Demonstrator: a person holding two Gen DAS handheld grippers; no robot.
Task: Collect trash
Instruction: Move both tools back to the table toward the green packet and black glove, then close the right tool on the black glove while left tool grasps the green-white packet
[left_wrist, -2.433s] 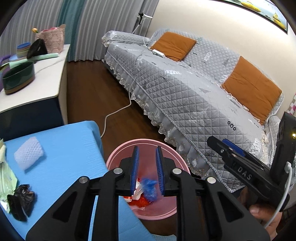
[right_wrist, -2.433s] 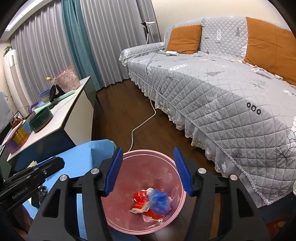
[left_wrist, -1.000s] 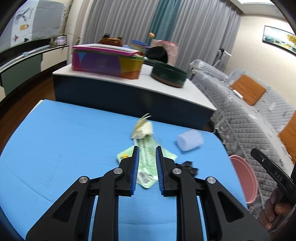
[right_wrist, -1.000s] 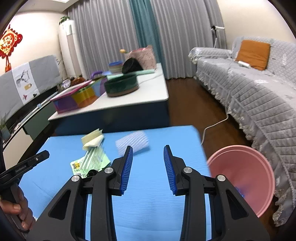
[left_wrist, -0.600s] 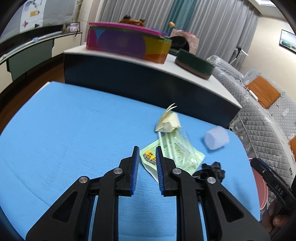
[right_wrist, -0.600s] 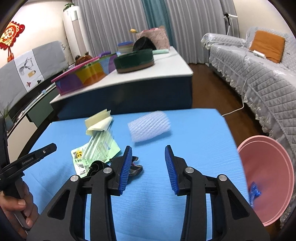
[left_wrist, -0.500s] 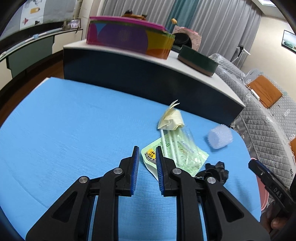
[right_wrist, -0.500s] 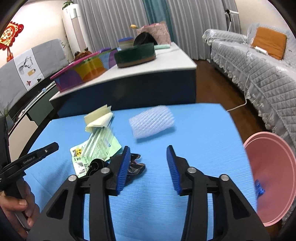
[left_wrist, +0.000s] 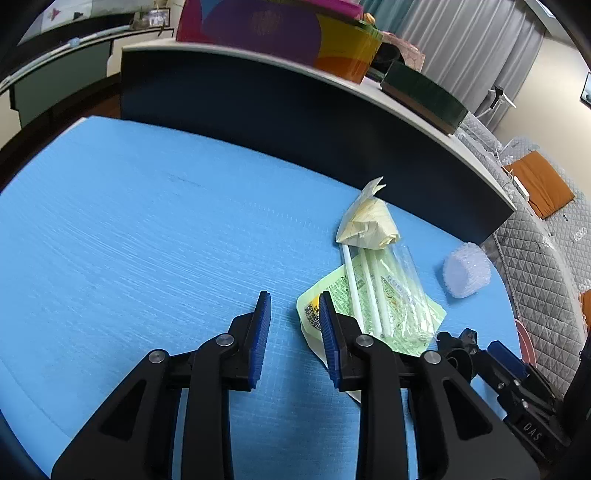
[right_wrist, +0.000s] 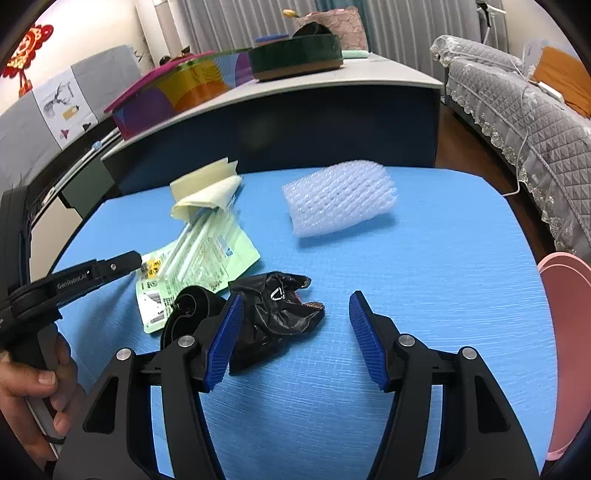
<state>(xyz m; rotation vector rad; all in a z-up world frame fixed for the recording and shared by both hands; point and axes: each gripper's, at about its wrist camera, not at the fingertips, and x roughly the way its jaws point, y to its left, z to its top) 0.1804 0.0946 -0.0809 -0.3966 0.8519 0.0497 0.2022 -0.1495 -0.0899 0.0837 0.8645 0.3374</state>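
Trash lies on the blue table (left_wrist: 147, 240): a green wrapper (left_wrist: 373, 314) under clear-bagged white straws (left_wrist: 369, 291), a folded yellow paper (left_wrist: 369, 225), a white foam net roll (right_wrist: 340, 197) and a crumpled black bag (right_wrist: 280, 314). My left gripper (left_wrist: 293, 339) hovers low at the wrapper's left edge, its jaws opening with nothing between them. My right gripper (right_wrist: 295, 338) is opening too; the black bag sits just past its left finger, partly between the jaws, untouched. The pink bin (right_wrist: 565, 332) stands off the table's right edge.
A dark counter (right_wrist: 332, 107) behind the table carries a colourful box (right_wrist: 173, 96) and a green bowl (right_wrist: 295, 61). A grey quilted sofa (right_wrist: 517, 103) runs along the right. A hand (right_wrist: 33, 398) holds the left gripper's handle.
Both grippers swung from over the pink bin back to the table and sank toward the trash. Both jaws have widened, the right one more.
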